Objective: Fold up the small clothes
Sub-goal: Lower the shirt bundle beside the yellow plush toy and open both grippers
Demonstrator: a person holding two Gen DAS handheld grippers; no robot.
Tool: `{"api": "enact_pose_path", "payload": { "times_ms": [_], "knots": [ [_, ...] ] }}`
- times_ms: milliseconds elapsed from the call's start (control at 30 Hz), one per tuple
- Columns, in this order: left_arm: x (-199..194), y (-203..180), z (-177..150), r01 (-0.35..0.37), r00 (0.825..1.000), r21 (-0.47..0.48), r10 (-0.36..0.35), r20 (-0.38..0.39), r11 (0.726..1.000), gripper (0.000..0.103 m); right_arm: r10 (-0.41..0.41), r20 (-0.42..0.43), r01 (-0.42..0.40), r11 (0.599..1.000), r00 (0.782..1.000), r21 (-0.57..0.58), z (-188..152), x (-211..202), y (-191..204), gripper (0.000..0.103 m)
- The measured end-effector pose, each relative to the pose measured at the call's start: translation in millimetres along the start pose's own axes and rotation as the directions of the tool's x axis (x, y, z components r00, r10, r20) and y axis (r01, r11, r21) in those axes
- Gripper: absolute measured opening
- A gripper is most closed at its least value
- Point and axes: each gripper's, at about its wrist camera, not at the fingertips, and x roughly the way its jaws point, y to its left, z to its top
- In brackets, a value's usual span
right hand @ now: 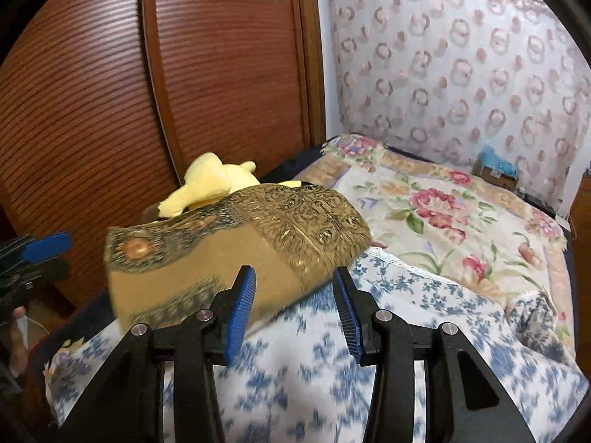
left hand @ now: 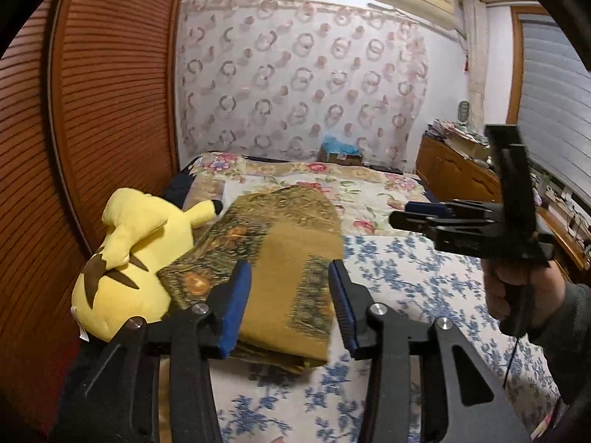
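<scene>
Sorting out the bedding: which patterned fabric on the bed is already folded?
The mustard-gold paisley cloth beside the yellow plush; the blue-flowered sheet and pink-flowered quilt lie spread.

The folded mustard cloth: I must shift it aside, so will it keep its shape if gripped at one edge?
Probably not: the folded mustard cloth looks thin, stacked in loose layers, so it would likely droop and unfold. It probably slides easily over the bedsheet.

A: The folded mustard-brown patterned cloth (right hand: 229, 258) hides most of the yellow plush toy (right hand: 210, 182) in the right wrist view, and its near edge is smeared.

B: The blue-flowered white bedsheet (right hand: 295, 376) blurs there too. In the left view, the clutter on the wooden dresser (left hand: 454, 170) is too small to tell.
</scene>
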Motion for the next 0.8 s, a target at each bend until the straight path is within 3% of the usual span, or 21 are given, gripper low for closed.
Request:
{"api": "enact_pose_path", "payload": {
  "times_ms": [33,167,433,533,567,800],
  "knots": [
    [-2.5,-6.2,-0.1,0.005,1.0,0.009,-0.005,0.004,1.0,0.048,-0.005,0.012,0.005,1.0,1.0,0.006,-5.4,-9.2,0.8,0.045],
    [-14.9,-30.4,-1.3,0.026,0.999,0.044,-0.027,0.031,0.999,0.082,-0.039,0.041,0.038,0.999,0.998,0.022,-26.0,-43.1,5.8,0.045],
    [-33.0,-72.9,-5.1,0.051,0.997,0.098,-0.056,0.047,0.994,0.083,-0.11,0.057,0.105,0.991,0.992,0.083,-60.2,-102.6,21.8,0.049],
    [-35.5,-88.2,-9.6,0.076,0.996,0.113,-0.081,0.039,0.991,0.083,-0.137,0.065,0.129,0.985,0.989,0.112,-74.1,-128.9,30.2,0.057],
    [-36.2,-92.8,-10.8,0.079,0.996,0.119,-0.084,0.038,0.99,0.083,-0.145,0.067,0.137,0.984,0.987,0.116,-77.7,-134.4,32.5,0.065],
    [-40.6,-124.6,-19.2,0.12,0.992,0.135,-0.125,0.029,0.984,0.083,-0.204,0.077,0.186,0.964,0.976,0.188,-101.7,-172.6,39.2,0.07]
  ]
}}
